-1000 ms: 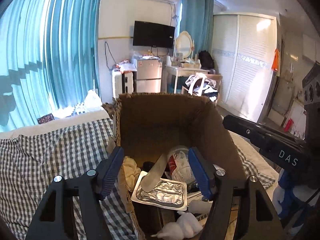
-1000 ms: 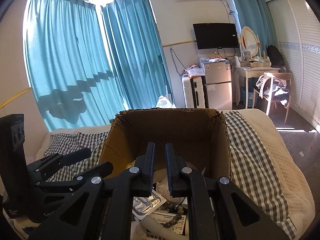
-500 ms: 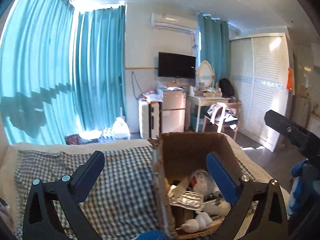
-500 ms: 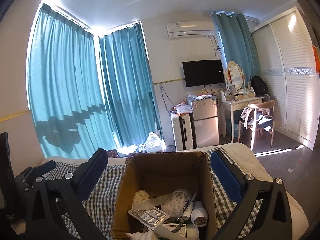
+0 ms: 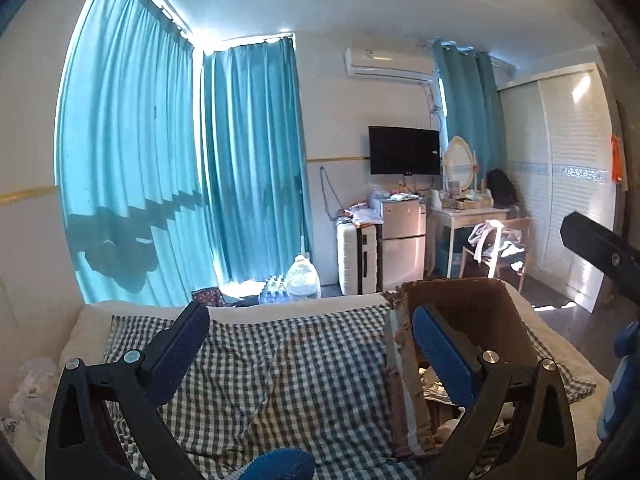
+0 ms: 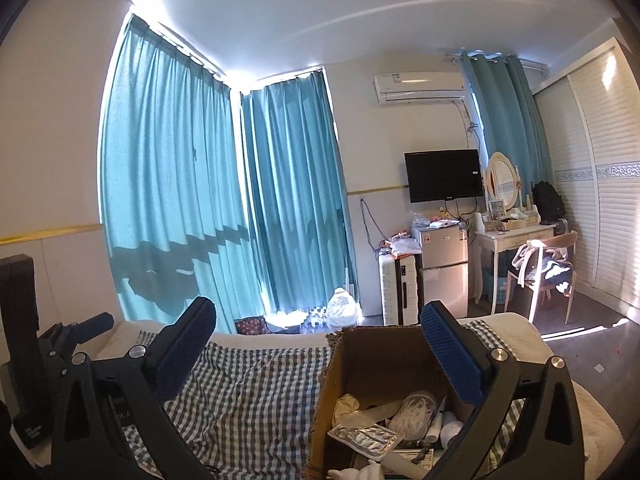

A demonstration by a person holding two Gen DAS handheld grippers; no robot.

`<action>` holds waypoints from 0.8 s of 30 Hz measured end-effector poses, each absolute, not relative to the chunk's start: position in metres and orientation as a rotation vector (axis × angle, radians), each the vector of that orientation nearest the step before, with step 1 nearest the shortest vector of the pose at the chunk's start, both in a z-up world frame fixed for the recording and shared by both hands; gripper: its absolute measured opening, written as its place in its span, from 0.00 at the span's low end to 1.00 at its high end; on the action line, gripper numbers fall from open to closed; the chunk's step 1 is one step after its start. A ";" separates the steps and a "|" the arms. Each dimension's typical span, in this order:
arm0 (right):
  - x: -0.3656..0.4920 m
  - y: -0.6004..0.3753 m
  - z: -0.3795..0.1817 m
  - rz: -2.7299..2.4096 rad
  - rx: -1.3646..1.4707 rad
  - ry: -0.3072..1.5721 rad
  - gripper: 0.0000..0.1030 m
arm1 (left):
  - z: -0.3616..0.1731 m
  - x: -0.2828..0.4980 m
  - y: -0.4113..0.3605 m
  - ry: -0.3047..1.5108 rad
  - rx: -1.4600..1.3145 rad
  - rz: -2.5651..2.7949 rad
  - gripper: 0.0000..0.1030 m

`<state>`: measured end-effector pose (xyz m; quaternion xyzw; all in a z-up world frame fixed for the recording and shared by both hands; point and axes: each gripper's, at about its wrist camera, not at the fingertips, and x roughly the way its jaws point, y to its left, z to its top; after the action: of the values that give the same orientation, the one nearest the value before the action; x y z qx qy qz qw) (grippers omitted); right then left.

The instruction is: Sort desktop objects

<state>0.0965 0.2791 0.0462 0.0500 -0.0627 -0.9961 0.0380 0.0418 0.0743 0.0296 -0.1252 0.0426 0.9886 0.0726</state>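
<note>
A brown cardboard box point(image 6: 376, 356) stands on a bed with a checked cover point(image 6: 256, 396). It holds several small items: a silver blister pack point(image 6: 366, 436), a clear bag point(image 6: 412, 416), a cream cloth point(image 6: 348, 404) and a white tube point(image 6: 434, 426). My right gripper point(image 6: 318, 354) is open and empty, held above and behind the box. My left gripper point(image 5: 308, 346) is open and empty, to the left of the box point(image 5: 472, 308), over the checked cover point(image 5: 288, 368). The left gripper's body also shows in the right wrist view point(image 6: 52, 356).
Teal curtains point(image 6: 224, 208) cover the windows behind the bed. A suitcase point(image 6: 398, 292), a small fridge point(image 6: 444, 268), a dressing table point(image 6: 516, 236) and a chair point(image 6: 544, 276) stand along the far wall. White wardrobe doors point(image 6: 608, 200) are at the right.
Both grippers have pulled back and up from the box and swung left. The right gripper went from shut to wide open. The left gripper opened wider.
</note>
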 end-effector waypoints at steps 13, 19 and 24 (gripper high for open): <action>0.047 0.220 -0.020 -2.956 0.418 -0.076 1.00 | -0.011 0.007 0.020 0.098 -0.542 3.058 1.00; 0.029 0.222 -0.042 -2.956 0.511 -0.059 1.00 | -0.035 -0.010 0.015 0.060 -0.612 3.060 1.00; 0.020 0.229 -0.051 -2.968 0.567 -0.079 1.00 | -0.045 -0.017 0.015 0.054 -0.649 3.053 1.00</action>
<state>0.0195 0.2287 -0.0513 0.1871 -0.0260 -0.9802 0.0592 -0.0166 0.0149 -0.0448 -0.2079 0.0174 0.9780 0.0099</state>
